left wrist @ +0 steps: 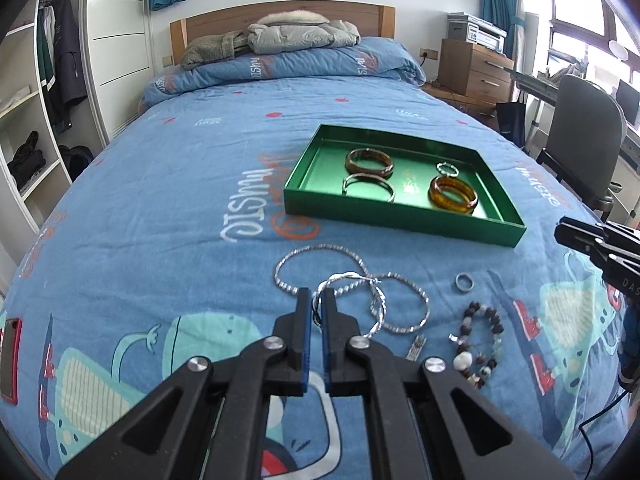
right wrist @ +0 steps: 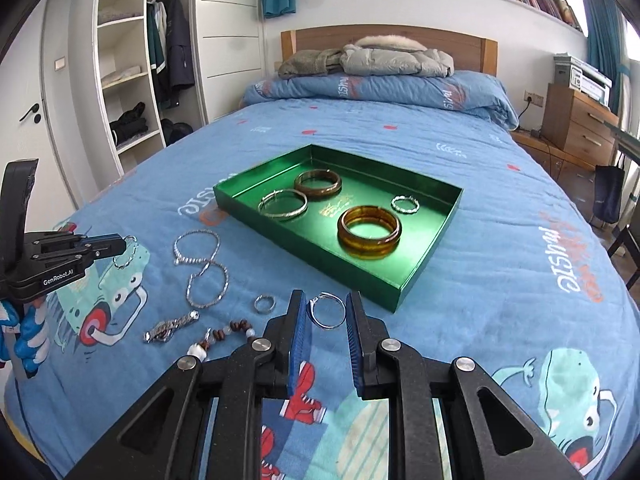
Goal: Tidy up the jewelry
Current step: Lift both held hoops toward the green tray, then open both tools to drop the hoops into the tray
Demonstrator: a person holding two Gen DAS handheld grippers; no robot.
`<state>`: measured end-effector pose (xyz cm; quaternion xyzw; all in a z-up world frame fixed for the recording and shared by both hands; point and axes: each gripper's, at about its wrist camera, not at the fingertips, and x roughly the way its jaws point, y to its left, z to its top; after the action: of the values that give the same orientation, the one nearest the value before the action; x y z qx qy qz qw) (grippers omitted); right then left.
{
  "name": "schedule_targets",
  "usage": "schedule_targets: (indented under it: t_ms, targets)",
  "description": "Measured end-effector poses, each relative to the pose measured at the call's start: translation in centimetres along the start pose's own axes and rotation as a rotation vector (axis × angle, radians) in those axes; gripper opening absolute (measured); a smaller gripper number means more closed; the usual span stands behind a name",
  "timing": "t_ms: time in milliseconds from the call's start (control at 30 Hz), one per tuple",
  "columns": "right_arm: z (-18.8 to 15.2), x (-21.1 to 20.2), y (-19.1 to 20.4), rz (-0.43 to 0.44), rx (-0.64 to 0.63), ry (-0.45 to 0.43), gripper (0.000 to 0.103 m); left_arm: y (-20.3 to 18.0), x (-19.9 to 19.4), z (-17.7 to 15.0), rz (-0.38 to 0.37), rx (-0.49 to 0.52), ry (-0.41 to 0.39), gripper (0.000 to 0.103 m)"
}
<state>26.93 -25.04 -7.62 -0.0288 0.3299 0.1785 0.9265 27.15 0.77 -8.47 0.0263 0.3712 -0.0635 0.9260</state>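
Observation:
A green tray (left wrist: 404, 218) (right wrist: 320, 248) on the bed holds a dark brown bangle (left wrist: 369, 162), a silver bangle (left wrist: 368, 186), an amber bangle (left wrist: 453, 196) (right wrist: 369, 232) and a small silver ring (left wrist: 447, 168). My left gripper (left wrist: 316, 300) is shut on a twisted silver bangle (left wrist: 352, 304), lifted slightly; it also shows in the right wrist view (right wrist: 126, 254). My right gripper (right wrist: 326, 306) is open around a thin silver ring (right wrist: 328, 311) on the bedspread. Silver chain bracelets (right wrist: 204, 268), a small ring (right wrist: 265, 304) and a bead bracelet (left wrist: 480, 340) lie nearby.
A small silver clasp piece (right wrist: 172, 326) lies left of the right gripper. The blue patterned bedspread (left wrist: 160, 200) covers the bed, with folded coats (left wrist: 280, 36) at the headboard. A wardrobe (right wrist: 128, 80) stands left, a dresser (left wrist: 476, 66) and chair (left wrist: 584, 140) right.

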Motion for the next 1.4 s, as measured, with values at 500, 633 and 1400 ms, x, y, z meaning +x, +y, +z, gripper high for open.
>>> schedule_targets:
  t_ms: [500,633,1400]
  targets:
    - [9.0,12.4,-8.0,-0.073,0.052,0.101,0.020,-8.3,12.9,11.8,-0.072,0.098,0.084,0.004]
    - [9.8,15.8,-9.5,-0.104,0.047,0.161,0.020,-8.9,16.4,12.4,-0.064,0.120,0.148,0.004]
    - [10.0,16.0,-9.6,-0.143,0.018,0.231,0.028,-8.9,16.5,12.9,-0.054,0.139,0.170,0.007]
